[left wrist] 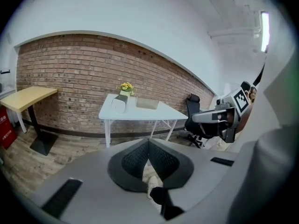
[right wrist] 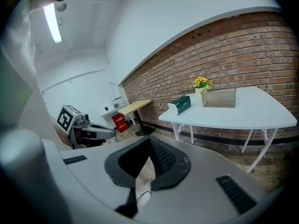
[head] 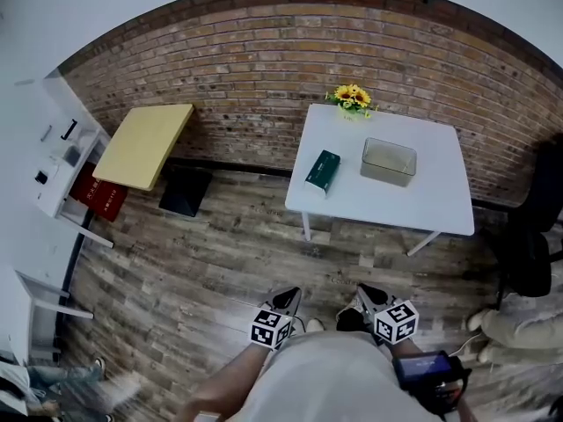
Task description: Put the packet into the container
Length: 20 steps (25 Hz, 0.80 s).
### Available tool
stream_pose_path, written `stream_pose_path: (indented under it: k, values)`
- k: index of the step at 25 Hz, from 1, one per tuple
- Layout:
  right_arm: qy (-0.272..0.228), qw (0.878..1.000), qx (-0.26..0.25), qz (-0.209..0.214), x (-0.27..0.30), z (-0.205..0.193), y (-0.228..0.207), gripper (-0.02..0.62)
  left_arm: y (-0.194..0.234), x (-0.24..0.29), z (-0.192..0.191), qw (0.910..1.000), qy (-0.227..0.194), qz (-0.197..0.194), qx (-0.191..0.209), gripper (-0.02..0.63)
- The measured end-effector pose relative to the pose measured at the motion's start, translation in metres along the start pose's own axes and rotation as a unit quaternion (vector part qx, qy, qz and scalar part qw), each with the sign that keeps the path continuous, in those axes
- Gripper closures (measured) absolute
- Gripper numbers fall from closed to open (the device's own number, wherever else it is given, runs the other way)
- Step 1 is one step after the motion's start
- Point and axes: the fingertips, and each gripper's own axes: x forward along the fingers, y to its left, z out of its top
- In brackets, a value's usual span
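Both grippers sit low and close to my body, well apart from the white table (head: 440, 192).

Left gripper (head: 288, 297): jaws fully together, tips meeting, nothing btwn them, nothing held. Right gripper (head: 366, 292): same in its own view, jaws closed tip to tip, empty. Each points fwd and a bit down over the wood floor (head: 220, 262). They're side by side, not touching, marker cubes up. Left gripper view shows the right gripper off at its right edge; right gripper view shows the left one at its left.

Green packet (head: 323, 170) lies flat on the table's left part, near the front-left corner, outside the container (head: 388, 161). Container is clear, rectangular, open-topped, and stands to the packet's right w/ bare tabletop btwn them, not touching. Neither gripper is anywhere near either item.

Yellow flowers (head: 351, 98) are at the table's far edge, against the brick wall (head: 255, 69), roughly behind the gap btwn packet and container.

Bkgd: yellow table (head: 145, 144) left of the white one, apart from it. Red box (head: 98, 196) on the floor by the yellow table's left side. Black chair (head: 532, 236) at far right.
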Motion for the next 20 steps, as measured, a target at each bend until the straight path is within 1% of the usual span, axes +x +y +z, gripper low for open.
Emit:
stream_pose_path:
  k: [5,13,20]
  values:
    - [0.007,1.000,-0.001,0.001,0.004,-0.004,0.006,0.589,0.003,-0.006,-0.003,1.0000,0.003,0.001,0.000,0.597]
    - [0.019,1.000,-0.013,0.010,0.010,-0.005,0.013,0.589,0.011,-0.016,-0.013,0.9998,0.005,0.018,-0.011,0.598]
    - [0.026,1.000,-0.013,0.012,0.008,-0.005,0.010,0.589,0.006,-0.014,-0.018,0.9996,0.009,0.020,-0.020,0.597]
